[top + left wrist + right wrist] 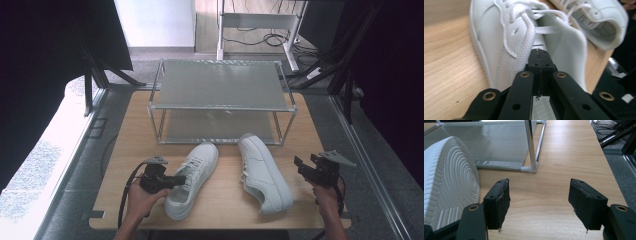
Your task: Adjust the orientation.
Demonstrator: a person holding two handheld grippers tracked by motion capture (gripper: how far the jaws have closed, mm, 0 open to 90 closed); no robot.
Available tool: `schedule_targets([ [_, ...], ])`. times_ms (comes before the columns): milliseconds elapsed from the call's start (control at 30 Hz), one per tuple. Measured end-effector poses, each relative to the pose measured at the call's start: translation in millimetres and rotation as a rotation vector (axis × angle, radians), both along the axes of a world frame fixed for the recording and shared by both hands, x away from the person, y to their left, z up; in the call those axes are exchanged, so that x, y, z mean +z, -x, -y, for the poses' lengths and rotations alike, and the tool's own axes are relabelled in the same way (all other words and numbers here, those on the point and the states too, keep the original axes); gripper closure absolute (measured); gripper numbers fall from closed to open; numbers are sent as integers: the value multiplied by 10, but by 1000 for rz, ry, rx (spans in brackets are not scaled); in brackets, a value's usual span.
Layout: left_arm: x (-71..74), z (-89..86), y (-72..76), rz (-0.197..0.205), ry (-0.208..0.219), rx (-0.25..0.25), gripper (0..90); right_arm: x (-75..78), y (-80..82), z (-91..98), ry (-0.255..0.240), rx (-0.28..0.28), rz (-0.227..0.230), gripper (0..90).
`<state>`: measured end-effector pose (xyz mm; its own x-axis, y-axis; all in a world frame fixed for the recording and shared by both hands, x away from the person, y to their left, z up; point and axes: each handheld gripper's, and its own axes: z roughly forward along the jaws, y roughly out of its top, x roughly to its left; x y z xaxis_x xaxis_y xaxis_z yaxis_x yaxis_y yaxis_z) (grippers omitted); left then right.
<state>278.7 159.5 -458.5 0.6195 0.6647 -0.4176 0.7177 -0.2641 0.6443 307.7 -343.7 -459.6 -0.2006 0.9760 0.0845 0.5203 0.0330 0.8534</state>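
Two white sneakers lie on the wooden table (226,202). The left sneaker (194,176) stands upright with its toe toward the rack. My left gripper (181,180) is shut and comes at that shoe from its left side. In the left gripper view the closed tips (540,54) poke into the shoe's opening beside the mesh collar (524,37), with nothing seen between the jaws. The right sneaker (263,172) is tipped on its side, its ribbed sole (449,182) facing my right gripper (302,165). That gripper (539,195) stands open over bare wood, apart from the shoe.
A two-tier metal rack (220,85) with grey shelves stands at the back of the table, its corner post (531,145) just ahead of my right gripper. The right sneaker's heel (604,25) lies close behind the left one. Table edges are close on both sides.
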Motion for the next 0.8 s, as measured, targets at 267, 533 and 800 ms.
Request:
schedule_targets([
  [267,356,-47,160,261,121,64,721,37,22,-17,-4,14,25,340],
  [533,287,-100,59,260,128,152,505,67,18,-105,-13,63,36,429],
  [800,287,-166,-33,274,176,207,398,162,56,-278,-24,203,52,695],
])
